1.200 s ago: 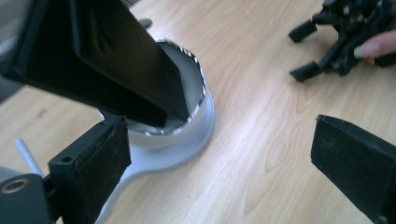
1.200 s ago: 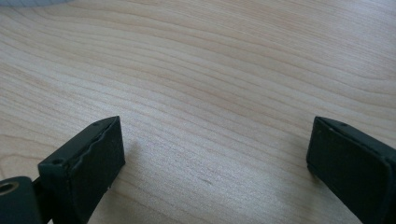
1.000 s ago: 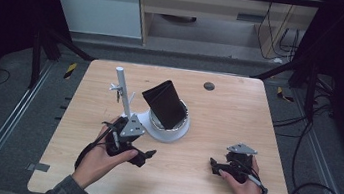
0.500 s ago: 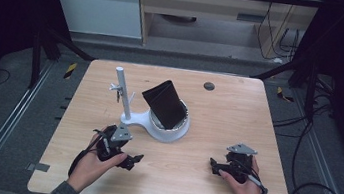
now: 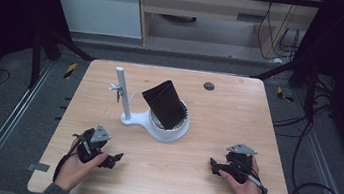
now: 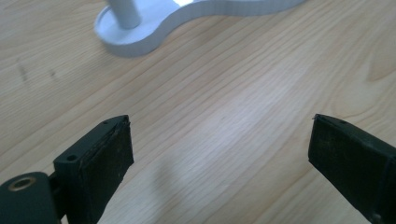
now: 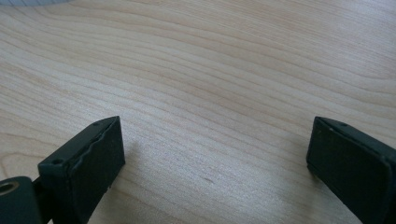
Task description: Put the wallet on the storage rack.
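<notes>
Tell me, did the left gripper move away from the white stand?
Yes. The left gripper has pulled back from the white stand toward the person's edge of the table, leaving bare wood between them. Its jaws stand open.

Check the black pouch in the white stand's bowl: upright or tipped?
Tipped. The black pouch leans toward the post, its lower end in the white stand's bowl; both grippers are apart from it.
</notes>
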